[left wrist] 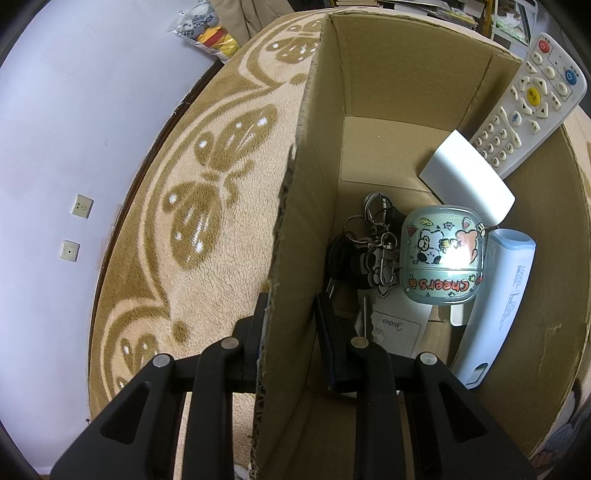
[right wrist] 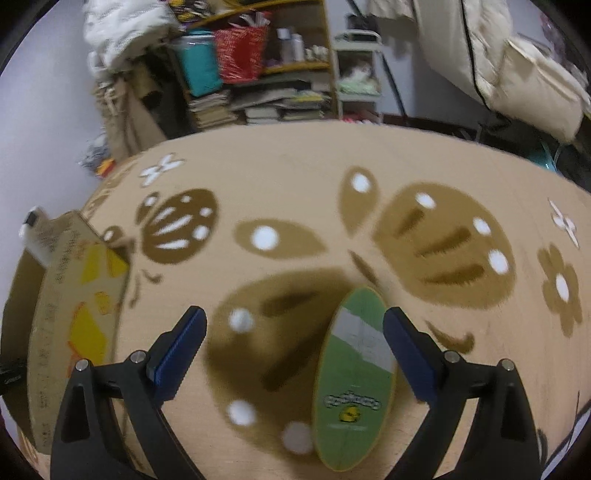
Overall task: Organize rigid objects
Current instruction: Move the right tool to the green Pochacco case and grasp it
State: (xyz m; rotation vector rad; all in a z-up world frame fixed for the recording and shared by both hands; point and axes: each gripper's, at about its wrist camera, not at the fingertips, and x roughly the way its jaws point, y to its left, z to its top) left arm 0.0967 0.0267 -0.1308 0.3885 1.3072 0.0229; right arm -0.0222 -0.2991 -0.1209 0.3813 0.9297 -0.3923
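Note:
My left gripper [left wrist: 291, 328] is shut on the cardboard box's side wall [left wrist: 295, 229], one finger outside and one inside. In the box lie a bunch of keys [left wrist: 369, 251], a pale green cartoon case [left wrist: 441, 254], a white power bank [left wrist: 498, 302], a white remote [left wrist: 532, 103] leaning on the far wall, and a curved white piece [left wrist: 469, 177]. My right gripper [right wrist: 295, 317] hangs open and wide above the carpet. A green oval board [right wrist: 354, 376] lies flat between its fingers, close to the right fingertip [right wrist: 402, 332]; no pad presses on it.
A beige rug with brown butterflies [right wrist: 332, 166] covers the surface. The box [right wrist: 74, 295] stands to the left in the right wrist view. Shelves of books and bags [right wrist: 258, 74] stand beyond the rug. A plastic bag of toys [left wrist: 207, 29] lies by the wall.

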